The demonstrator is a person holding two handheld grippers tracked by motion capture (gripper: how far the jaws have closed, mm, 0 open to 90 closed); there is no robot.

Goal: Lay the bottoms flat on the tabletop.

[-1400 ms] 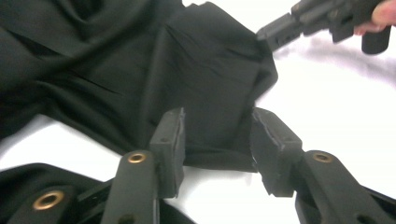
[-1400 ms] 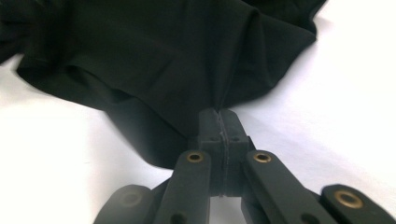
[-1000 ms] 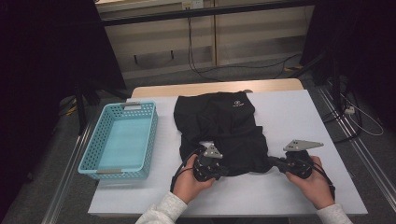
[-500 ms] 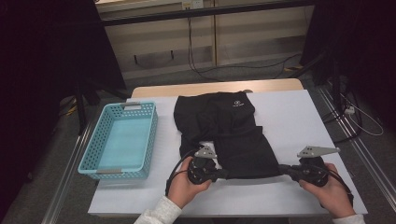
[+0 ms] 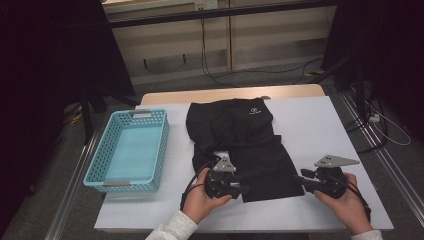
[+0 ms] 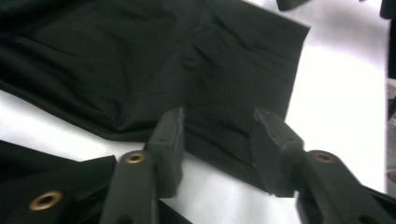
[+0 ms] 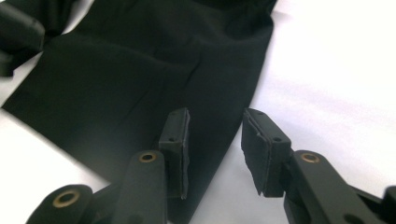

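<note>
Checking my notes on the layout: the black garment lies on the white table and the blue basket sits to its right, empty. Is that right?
Not quite: in the high view the blue basket sits to the left of the black garment, not the right. It is empty, and the garment lies on the white table.

My left gripper [image 5: 239,189] and right gripper [image 5: 302,178] are black, each topped with a grey three-cornered plate and trailing a black cable. Their jaws carry brass-coloured rivets and squared black pads [image 6: 170,140]. My sleeves [image 5: 172,227] are pale grey, cuffed at the wrist.
</note>
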